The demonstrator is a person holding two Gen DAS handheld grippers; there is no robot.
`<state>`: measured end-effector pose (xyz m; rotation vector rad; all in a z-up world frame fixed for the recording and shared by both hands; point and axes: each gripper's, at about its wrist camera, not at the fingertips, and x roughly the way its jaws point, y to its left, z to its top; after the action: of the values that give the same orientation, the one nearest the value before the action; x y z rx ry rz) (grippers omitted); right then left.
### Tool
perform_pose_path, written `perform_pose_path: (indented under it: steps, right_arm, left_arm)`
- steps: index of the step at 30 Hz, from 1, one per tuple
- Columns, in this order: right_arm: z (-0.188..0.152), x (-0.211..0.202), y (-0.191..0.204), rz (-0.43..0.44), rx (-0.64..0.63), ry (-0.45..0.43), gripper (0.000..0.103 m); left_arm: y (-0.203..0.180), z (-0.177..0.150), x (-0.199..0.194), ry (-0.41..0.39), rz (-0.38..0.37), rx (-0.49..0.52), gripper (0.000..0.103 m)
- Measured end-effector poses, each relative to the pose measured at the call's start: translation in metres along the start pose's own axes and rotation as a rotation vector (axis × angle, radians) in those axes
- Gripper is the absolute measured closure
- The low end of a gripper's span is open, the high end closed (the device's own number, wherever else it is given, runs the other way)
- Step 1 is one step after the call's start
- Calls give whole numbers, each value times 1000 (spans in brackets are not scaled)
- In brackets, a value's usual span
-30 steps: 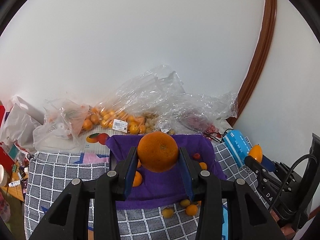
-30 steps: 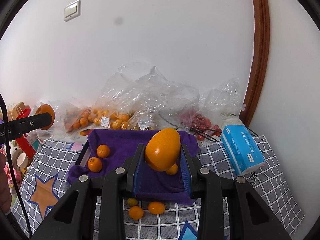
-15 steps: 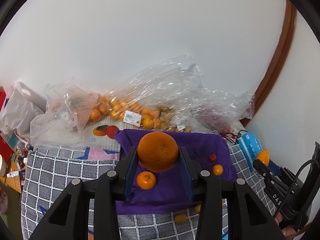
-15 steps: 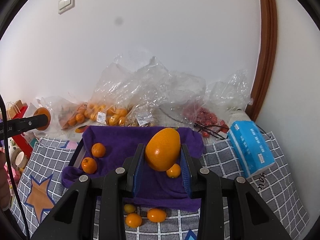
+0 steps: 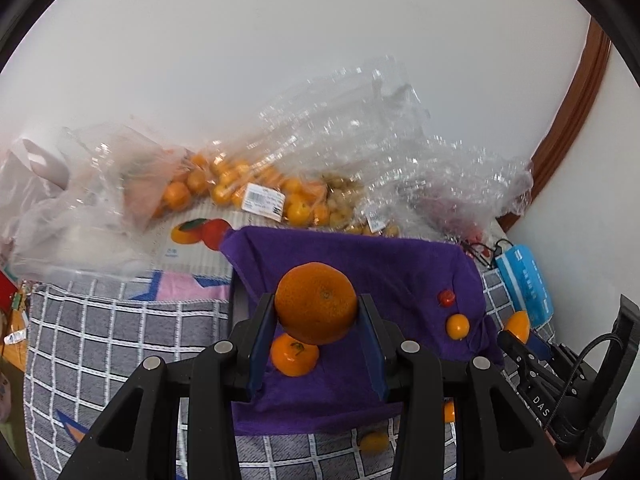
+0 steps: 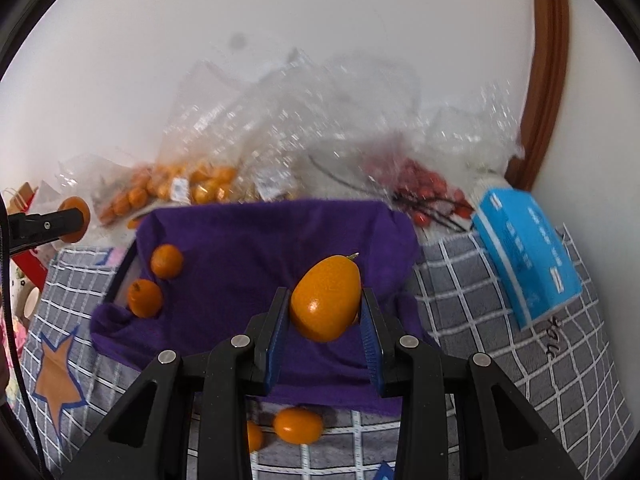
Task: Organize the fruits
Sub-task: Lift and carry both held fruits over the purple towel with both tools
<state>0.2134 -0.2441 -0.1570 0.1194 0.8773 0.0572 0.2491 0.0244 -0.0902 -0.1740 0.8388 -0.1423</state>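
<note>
Over the purple cloth (image 5: 360, 264), the left gripper (image 5: 316, 320) has its blue-padded fingers (image 5: 262, 344) clamped on a round orange (image 5: 316, 302), held clear of the fabric. Just below that fruit, a smaller tangerine (image 5: 295, 358) lies on the cloth, and off to the right sit a tiny red tomato (image 5: 446, 297) and a small kumquat (image 5: 457, 326).

From the other camera, the right gripper (image 6: 325, 312) has its fingers (image 6: 370, 340) pressed against an egg-shaped orange fruit (image 6: 326, 298), also above the purple cloth (image 6: 260, 248). Two tangerines (image 6: 167, 261) rest near the cloth's left edge. Loose kumquats (image 6: 298, 425) lie on the grey checked tablecloth (image 6: 520, 360) in front of the cloth. A blue tissue pack (image 6: 528, 248) rests to the right. Clear plastic bags (image 6: 280, 136) of fruit are piled against the wall behind.
</note>
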Motion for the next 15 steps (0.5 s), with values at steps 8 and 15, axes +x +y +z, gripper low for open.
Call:
perform_pose_path:
  steps: [8,15]
  right_arm:
    - [-12,29,-13,3,36,73,69]
    - [-22,52,-7,20,27,132,69]
  left_arm:
    - [-15,-3,28,50,-16,31,64]
    - [-19,-5,49,91,-15,42,64]
